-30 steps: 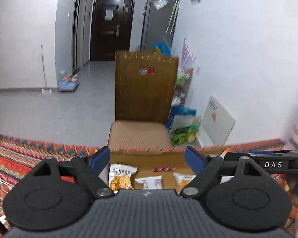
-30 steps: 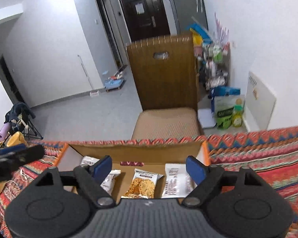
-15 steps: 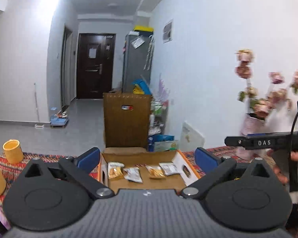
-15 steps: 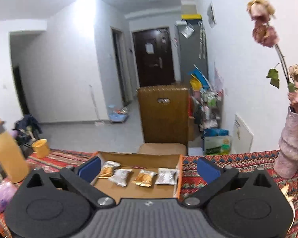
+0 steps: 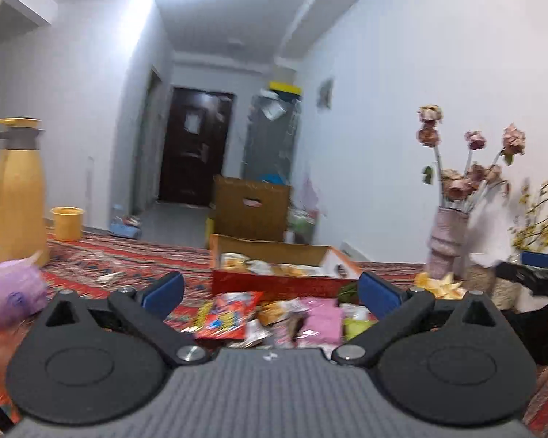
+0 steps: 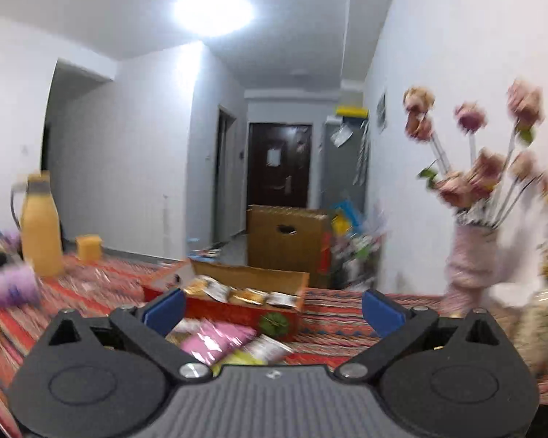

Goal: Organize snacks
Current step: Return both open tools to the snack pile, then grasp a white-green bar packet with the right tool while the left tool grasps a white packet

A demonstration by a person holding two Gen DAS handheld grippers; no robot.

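An open red cardboard box (image 5: 274, 284) holds several snack packets in a row; it also shows in the right wrist view (image 6: 237, 312). A loose pile of snacks lies in front of it: a red packet (image 5: 226, 315), a pink packet (image 5: 323, 323) that also shows in the right wrist view (image 6: 215, 339), and others. My left gripper (image 5: 270, 292) is open and empty, held just above and behind the pile. My right gripper (image 6: 272, 304) is open and empty, near the pile and the box's near side.
A patterned red tablecloth (image 5: 128, 259) covers the table. A yellow thermos (image 5: 16, 193), a yellow cup (image 5: 67, 222) and a purple bag (image 5: 9, 292) stand at the left. A pink vase of dried flowers (image 5: 447, 244) stands at the right. A brown chair (image 5: 252, 208) stands beyond the table.
Both grippers have pulled back from over the box and tilted up. The snack pile in front of the box has come into view. Both stay open and empty.
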